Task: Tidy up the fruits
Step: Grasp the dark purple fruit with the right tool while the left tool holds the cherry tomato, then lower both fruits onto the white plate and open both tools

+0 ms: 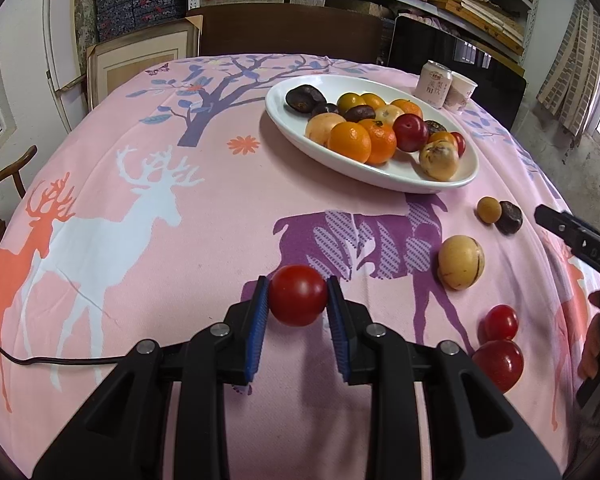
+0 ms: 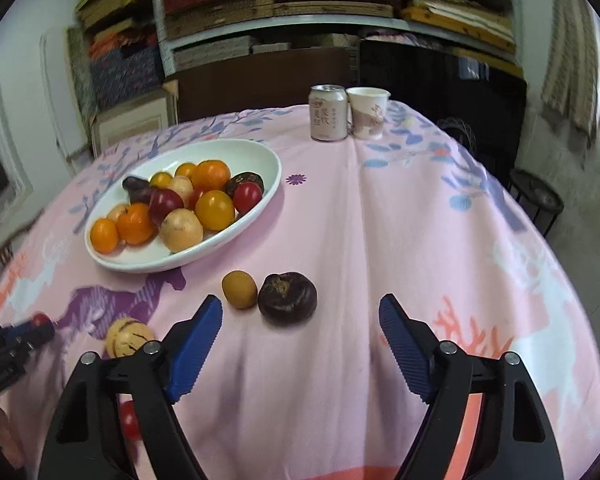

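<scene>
Red and round, a small tomato (image 1: 298,295) sits clamped between the blue pads of my left gripper (image 1: 298,300), both jaws pressed against its sides, just above the pink deer-print cloth (image 1: 204,184) that covers the counter. My right gripper (image 2: 300,344) hangs over the same cloth with its jaws spread wide and nothing between them.

Ahead of my right jaws, on the cloth, lie a small yellow-orange fruit (image 2: 239,289) and a dark purple wrinkled fruit (image 2: 287,298), side by side and about touching. Further left rests a pale yellow fruit with dark streaks (image 2: 129,338), partly behind my right gripper's left finger. In the left wrist view that same streaked fruit (image 1: 461,262) lies to the right of my held tomato, and nearer my right side two more red tomatoes (image 1: 500,322) (image 1: 499,362) sit against each other on the cloth.

Beyond them stands the white oval dish (image 1: 452,178), piled with oranges, dark red plums, dark purple fruits and pale yellow ones. It is well apart from my held tomato, toward the far right of the counter from my left wrist.

At the counter's far edge a pink drink can (image 2: 328,113) and a paper cup (image 2: 367,112) stand upright, touching or nearly so.
</scene>
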### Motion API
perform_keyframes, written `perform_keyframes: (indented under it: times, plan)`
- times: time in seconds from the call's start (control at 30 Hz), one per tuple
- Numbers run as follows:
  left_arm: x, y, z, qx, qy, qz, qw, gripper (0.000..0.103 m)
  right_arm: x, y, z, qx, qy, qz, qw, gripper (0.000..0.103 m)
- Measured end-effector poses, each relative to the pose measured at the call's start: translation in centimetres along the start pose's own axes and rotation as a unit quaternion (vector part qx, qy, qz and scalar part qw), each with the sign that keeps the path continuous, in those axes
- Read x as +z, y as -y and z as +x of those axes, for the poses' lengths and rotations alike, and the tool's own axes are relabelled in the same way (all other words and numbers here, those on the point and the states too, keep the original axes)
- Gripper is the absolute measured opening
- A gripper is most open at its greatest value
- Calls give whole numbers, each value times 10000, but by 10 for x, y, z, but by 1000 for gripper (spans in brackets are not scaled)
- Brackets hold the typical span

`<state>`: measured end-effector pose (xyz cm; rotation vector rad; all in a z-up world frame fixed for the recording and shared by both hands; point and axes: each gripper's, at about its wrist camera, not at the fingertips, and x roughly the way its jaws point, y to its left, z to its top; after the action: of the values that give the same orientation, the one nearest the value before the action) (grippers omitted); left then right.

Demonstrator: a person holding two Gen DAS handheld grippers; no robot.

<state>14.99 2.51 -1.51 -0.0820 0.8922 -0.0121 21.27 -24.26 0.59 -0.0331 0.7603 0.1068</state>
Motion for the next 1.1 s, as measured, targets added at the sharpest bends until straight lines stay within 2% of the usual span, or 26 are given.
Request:
perform_keyframes:
  times: [0.07, 0.13, 0.23, 0.3, 0.47, 0.73, 0.77, 0.93, 1.1]
  plan:
    - [0, 0, -1, -2, 5, 4, 10000, 28, 3, -7, 8, -146, -96, -488, 9987, 81]
    - [0, 0, -1, 1, 7, 3, 10000, 28, 2, -7, 18, 9, -166, -651, 9977, 77]
    - [0, 1, 0, 22, 8, 10, 10000, 28, -3, -1, 32, 323, -313, -495, 9978, 68]
    - [0, 1, 0, 19, -15, 19, 10000, 28, -5, 4, 41, 442, -468, -369, 9972, 59]
    - [0, 2, 6, -23, -127, 39, 9999, 28, -3, 5, 45, 572, -481, -297, 9968, 50]
    - [-1, 3, 14, -21, -267, 49, 9996, 28, 2, 5, 54, 655, -515, -203, 9963, 46]
    - [-1, 3, 15, -21, -280, 48, 9996, 29, 2, 4, 55, 656, -549, -209, 9961, 43]
    - [-1, 2, 16, -50, -287, 43, 9996, 29, -1, 1, 51, 638, -528, -237, 9963, 43]
    - [0, 2, 17, -84, -274, 52, 9996, 28, -7, 7, 37, 715, -374, -8, 9967, 43]
